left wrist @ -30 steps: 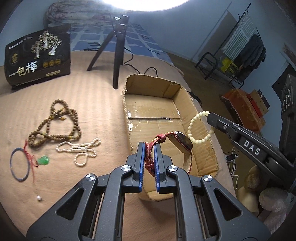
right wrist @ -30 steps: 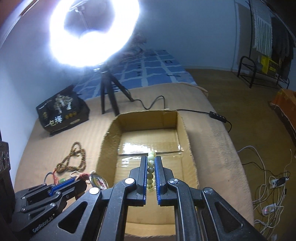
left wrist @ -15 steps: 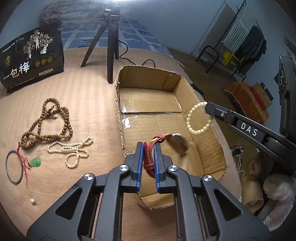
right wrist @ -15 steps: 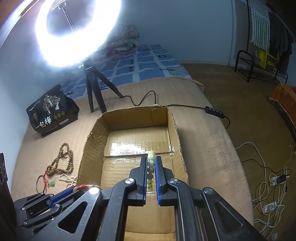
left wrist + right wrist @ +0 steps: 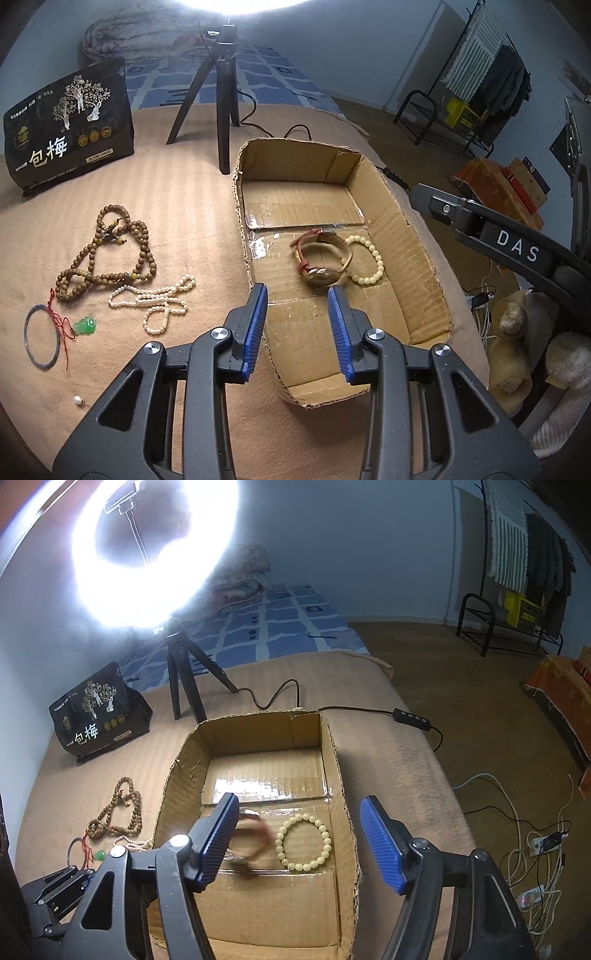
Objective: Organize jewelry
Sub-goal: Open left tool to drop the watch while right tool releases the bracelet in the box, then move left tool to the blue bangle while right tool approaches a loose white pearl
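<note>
An open cardboard box [image 5: 413, 258] [image 5: 341, 786] lies on the tan blanket. Inside it lie a red-corded wooden bracelet [image 5: 320, 258] [image 5: 255, 834] and a cream bead bracelet [image 5: 365, 260] [image 5: 303, 842], side by side. My left gripper [image 5: 297, 325] is open and empty above the box's near left wall. My right gripper [image 5: 301, 840] is open and empty above the box. Left of the box lie a brown bead necklace [image 5: 107, 254] [image 5: 116, 814], a white pearl necklace [image 5: 155, 302], a thin bangle with red cord [image 5: 42, 339], a green pendant [image 5: 85, 325] and a loose pearl [image 5: 77, 400].
A black snack bag [image 5: 70, 125] [image 5: 98, 716] stands at the back left. A ring light tripod [image 5: 221, 92] [image 5: 181, 679] stands behind the box, its cable [image 5: 369, 710] trailing right. The bed edge drops off right of the box; cables lie on the floor [image 5: 535, 849].
Both grippers have opened. The wooden bracelet and the cream bead bracelet dropped from the jaws and now lie on the box floor.
</note>
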Available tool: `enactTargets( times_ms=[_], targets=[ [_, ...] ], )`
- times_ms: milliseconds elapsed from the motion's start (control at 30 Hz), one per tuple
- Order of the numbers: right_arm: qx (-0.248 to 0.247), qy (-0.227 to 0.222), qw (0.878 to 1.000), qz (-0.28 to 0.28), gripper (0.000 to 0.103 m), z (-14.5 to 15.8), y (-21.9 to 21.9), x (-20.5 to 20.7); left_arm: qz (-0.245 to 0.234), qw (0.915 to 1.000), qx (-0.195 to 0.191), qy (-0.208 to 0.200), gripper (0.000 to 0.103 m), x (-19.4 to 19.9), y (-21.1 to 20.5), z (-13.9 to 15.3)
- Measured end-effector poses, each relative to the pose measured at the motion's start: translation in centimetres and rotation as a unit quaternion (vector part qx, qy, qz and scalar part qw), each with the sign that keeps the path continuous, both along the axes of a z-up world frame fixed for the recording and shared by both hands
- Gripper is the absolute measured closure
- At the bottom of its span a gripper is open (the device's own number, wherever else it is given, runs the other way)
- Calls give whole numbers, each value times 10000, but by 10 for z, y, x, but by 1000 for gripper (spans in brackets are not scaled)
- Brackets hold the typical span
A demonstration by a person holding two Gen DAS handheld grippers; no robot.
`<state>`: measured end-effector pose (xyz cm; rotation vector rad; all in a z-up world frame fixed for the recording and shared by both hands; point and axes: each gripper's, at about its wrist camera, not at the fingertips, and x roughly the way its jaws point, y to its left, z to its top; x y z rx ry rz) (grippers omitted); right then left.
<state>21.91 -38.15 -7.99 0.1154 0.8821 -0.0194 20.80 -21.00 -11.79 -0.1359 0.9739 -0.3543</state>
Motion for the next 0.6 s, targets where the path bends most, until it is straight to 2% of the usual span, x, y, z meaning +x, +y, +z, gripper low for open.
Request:
enactTargets(
  times_ms=[200, 500, 533, 600],
  targets=[
    [5, -114, 9999, -75, 24, 7, -1, -7, -20, 10000, 54, -51, 69, -4, 4, 5],
    [-115, -375, 9991, -159, 3, 24, 4, -24, -61, 9996, 242, -154, 69, -19, 18, 21],
    [-128, -401, 9990, -147, 2, 27, 5, -25, -53, 9995, 272, -176, 67, -21, 21, 24],
    [-220, -452, 9987, -111, 1, 32, 9, -31, -13, 9992, 335, -231, 55, -23, 28, 28]
  ],
)
